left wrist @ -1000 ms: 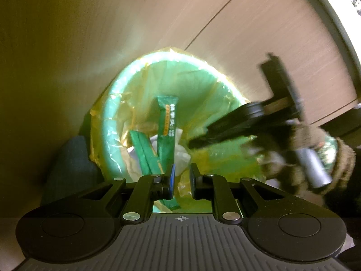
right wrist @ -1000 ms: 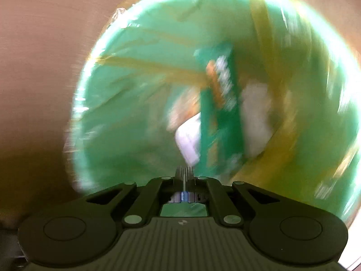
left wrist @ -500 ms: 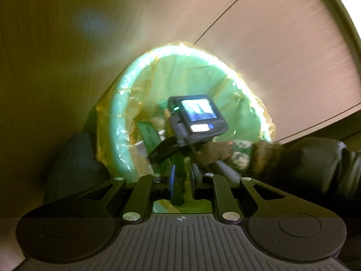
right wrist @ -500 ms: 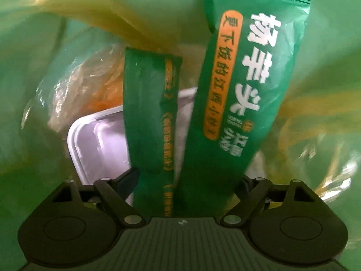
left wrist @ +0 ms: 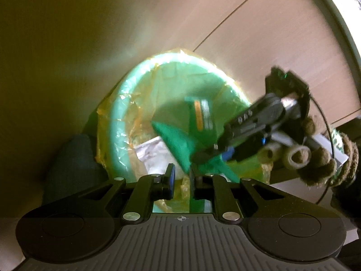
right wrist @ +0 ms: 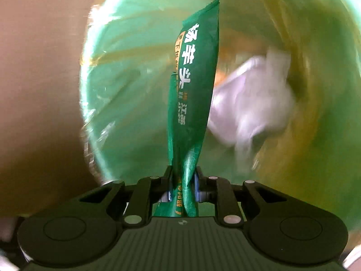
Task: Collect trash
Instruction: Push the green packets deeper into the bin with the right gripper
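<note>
A green bin (left wrist: 121, 117) lined with a yellowish plastic bag stands below me, its inside wall (right wrist: 126, 90) filling the right wrist view. My right gripper (right wrist: 183, 176) has its jaws closing, and the pads pinch the lower end of a green snack packet (right wrist: 194, 85) with white lettering; a narrower green packet (right wrist: 172, 103) is caught beside it. From the left wrist view, the right gripper (left wrist: 203, 155) hangs over the bin with both packets (left wrist: 176, 142) dangling. My left gripper (left wrist: 181, 176) stays narrowly shut on the bin's lined near rim.
White paper and a white tray (right wrist: 252, 94) lie at the bottom of the bin. Wooden cabinet panels (left wrist: 248, 45) stand behind it. A dark rounded object (left wrist: 70, 162) sits left of the bin. A gloved hand (left wrist: 315, 158) holds the right gripper.
The right gripper dipped into the bin with its jaws wide around the green packets, then shut on them and drew back to the right. The left gripper kept still.
</note>
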